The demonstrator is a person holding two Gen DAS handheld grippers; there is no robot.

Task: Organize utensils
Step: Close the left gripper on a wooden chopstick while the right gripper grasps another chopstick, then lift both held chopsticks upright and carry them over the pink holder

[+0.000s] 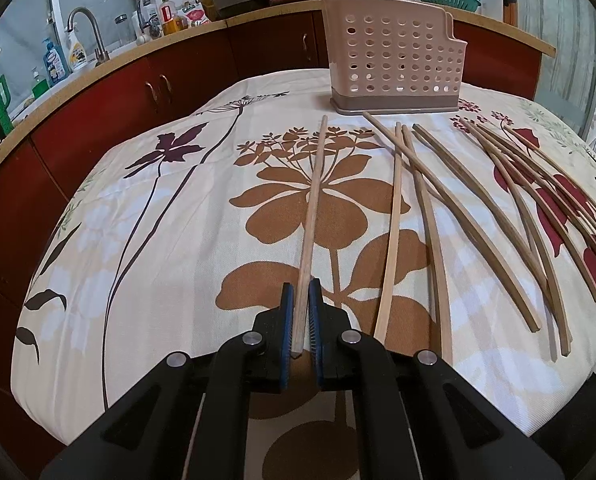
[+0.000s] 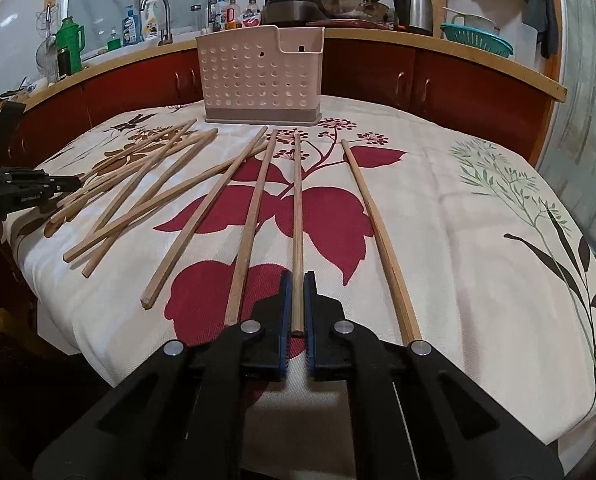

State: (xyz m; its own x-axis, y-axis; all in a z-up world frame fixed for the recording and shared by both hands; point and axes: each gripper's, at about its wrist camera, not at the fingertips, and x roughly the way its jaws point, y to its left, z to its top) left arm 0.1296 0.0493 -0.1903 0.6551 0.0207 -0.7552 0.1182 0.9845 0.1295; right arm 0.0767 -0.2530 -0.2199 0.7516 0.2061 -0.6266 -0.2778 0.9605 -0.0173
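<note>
We have both tools clamped on sticks, so the step in hand is the pick-up: our left tool (image 1: 302,292) has its blue-padded jaws shut on the near end of a pale wooden chopstick (image 1: 313,200), which runs straight ahead of it over the brown flower print, and our right tool (image 2: 296,284) has its jaws drawn together on the near end of a second slim wooden chopstick (image 2: 297,224) lying ahead of it across the red leaf print of the floral-cloth-covered table (image 2: 478,248)

Both sticks appear to rest on the cloth along their length, so we judge neither is lifted yet. The next move calls for raising each one clear, tipping it towards upright and carrying it forward to the beige perforated plastic utensil holder (image 1: 394,60), which stands upright at the far edge, ahead of both tools, and dropping it in from above

Around us, the loose wooden chopsticks (image 1: 498,208) are fanned out to the right of the left tool, several crossing one another. Close beside the right tool lie two more, one on each side, the right-hand one (image 2: 382,240) reaching past its linkage; a careless lift could nudge them. Between the grasped sticks and the holder the cloth is open, though the holder's tall wall means the tips must clear its rim
</note>
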